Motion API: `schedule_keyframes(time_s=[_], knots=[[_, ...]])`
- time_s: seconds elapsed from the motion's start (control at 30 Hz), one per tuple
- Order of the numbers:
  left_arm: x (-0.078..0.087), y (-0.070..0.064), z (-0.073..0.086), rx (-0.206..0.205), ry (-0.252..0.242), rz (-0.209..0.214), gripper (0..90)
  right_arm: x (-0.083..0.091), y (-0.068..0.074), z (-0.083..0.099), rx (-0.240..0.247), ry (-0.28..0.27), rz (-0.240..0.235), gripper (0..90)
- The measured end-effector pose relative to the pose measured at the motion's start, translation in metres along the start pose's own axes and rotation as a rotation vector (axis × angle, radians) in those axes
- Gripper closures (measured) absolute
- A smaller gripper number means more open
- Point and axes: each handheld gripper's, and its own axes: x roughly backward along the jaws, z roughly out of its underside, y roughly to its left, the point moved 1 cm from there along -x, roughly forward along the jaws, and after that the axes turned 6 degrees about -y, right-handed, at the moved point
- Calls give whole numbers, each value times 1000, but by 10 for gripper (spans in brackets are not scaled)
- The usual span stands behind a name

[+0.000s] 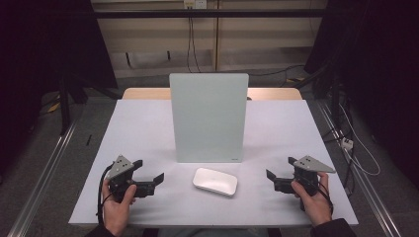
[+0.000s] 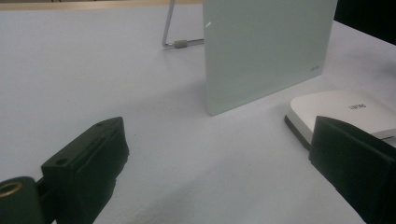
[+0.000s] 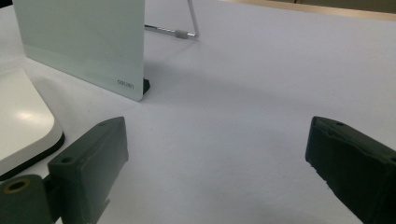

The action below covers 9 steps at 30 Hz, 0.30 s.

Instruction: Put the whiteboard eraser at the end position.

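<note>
**Both grippers spread wide beside a white pad**

On either side of the table's near half, the left gripper (image 1: pixel 149 179) and right gripper (image 1: pixel 279 178) rest low with jaws spread wide, holding nothing and touching nothing. Between them, well apart from each, lies a smooth white pad (image 1: pixel 215 181) with rounded corners and a dark underside. Just behind it stands a pale frosted-looking board (image 1: pixel 208 117), upright on a thin metal wire stand (image 2: pixel 172 37), with small lettering at its lower corner. Around both, the matte white table (image 1: pixel 138 128) lies bare out to its edges, leaving open room on each flank.
</note>
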Motion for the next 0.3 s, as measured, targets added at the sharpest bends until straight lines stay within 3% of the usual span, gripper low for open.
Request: schedule_keyframes(time_s=[0.3], knots=[[-1, 1, 0, 4, 1, 3, 43, 2, -1, -1, -7, -20, 11, 57]])
